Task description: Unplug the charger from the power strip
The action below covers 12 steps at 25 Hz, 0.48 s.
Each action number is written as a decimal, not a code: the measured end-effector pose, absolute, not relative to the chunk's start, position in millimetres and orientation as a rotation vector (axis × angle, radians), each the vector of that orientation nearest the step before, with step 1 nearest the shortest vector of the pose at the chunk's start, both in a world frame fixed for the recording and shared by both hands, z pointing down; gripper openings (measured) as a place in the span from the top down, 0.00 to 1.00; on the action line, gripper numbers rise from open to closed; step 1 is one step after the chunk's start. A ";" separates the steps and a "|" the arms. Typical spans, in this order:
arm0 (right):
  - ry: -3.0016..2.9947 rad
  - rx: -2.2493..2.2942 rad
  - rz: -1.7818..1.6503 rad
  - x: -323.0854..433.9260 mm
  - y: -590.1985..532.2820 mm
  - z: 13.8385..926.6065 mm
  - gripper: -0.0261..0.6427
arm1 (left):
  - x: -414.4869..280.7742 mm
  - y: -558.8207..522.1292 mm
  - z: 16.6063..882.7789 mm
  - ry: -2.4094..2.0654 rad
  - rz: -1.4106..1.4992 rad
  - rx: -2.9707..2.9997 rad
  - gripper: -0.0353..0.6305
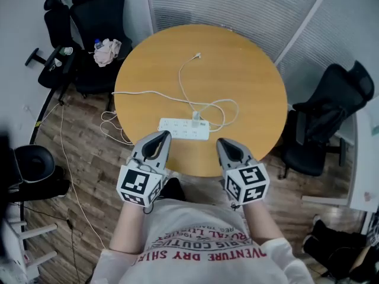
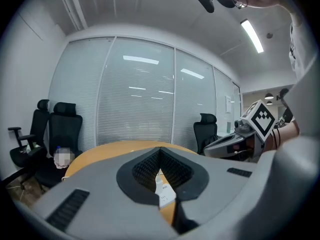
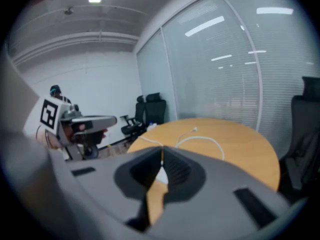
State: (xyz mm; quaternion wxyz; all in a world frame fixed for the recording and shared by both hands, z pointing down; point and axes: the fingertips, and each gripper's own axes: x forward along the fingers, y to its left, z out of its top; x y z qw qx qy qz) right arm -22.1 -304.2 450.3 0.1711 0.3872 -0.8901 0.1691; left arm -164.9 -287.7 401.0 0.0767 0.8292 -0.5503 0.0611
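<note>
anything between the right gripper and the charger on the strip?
Nothing visible blocks it. The right gripper, jaws shut, hangs over the table near its front edge, just short of the power strip. The charger is plugged in there. Its white cable loops flat by the strip's right end.

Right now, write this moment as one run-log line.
charger: plugged into power strip | left gripper: shut, empty | right gripper: shut, empty

Right gripper (image 3: 161, 153), fingers (image 3: 181, 171) together, before round table (image 3: 245, 144) with white cable (image 3: 205, 138)
</note>
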 end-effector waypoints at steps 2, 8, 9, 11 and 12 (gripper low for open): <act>-2.511 1.130 0.507 -33.7 -319.3 456.0 0.92 | -174.9 -312.9 411.1 -1.583 0.202 2.500 0.90; -2.456 1.195 0.548 -61.9 -351.9 484.7 0.92 | -183.7 -361.2 456.2 -1.337 0.286 2.553 0.90; -2.433 1.204 0.564 -65.5 -356.3 493.2 0.92 | -184.4 -366.2 465.2 -1.296 0.297 2.554 0.90; -2.375 1.208 0.605 -69.9 -361.5 514.6 0.92 | -184.1 -373.4 486.5 -1.220 0.324 2.549 0.90; -2.347 1.206 0.626 -71.0 -363.6 526.2 0.92 | -183.6 -376.6 498.4 -1.189 0.341 2.547 0.90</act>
